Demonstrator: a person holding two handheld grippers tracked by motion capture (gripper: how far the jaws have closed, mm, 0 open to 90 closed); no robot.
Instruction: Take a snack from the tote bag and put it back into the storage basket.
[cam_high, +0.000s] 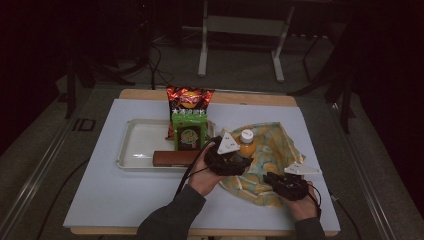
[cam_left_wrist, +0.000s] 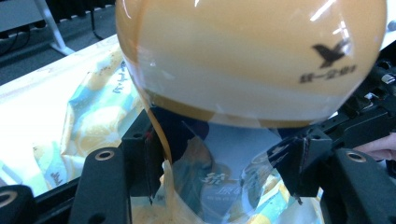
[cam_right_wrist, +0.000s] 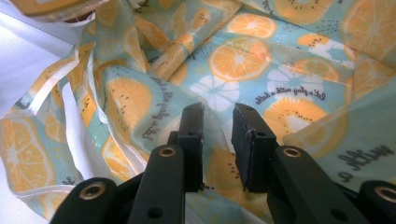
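Nearest to the person, the right gripper (cam_high: 286, 184) rests on the near right edge of the fruit-print bag (cam_high: 270, 145); in the right gripper view its 2 jaws stand close together with a narrow gap, and a fold of the bag (cam_right_wrist: 261, 70) seems to pass between them, but I cannot tell if the pads really press on the cloth. A little farther, the left gripper (cam_high: 227, 157) pinches the orange juice bottle (cam_high: 246, 145); in the left gripper view the 2 pads press on the lower label part of the bottle (cam_left_wrist: 252, 60), 1 on each side.

The bottle stands upright, long axis vertical, white cap on top, just over the near left part of the bag; the bag opening lies to the right of it and beyond, so I judge the coming move to be a short carry to that side and then down. The left hand is the nearer 1 to the bottle; the right hand keeps the bag.

Beyond them, on the white counter (cam_high: 100, 190), the tray (cam_high: 135, 145) holds a brown bar (cam_high: 175, 158), a green packet (cam_high: 189, 131) and a red chip bag (cam_high: 190, 98); the high view shows these, while the gripper views give the grip itself.
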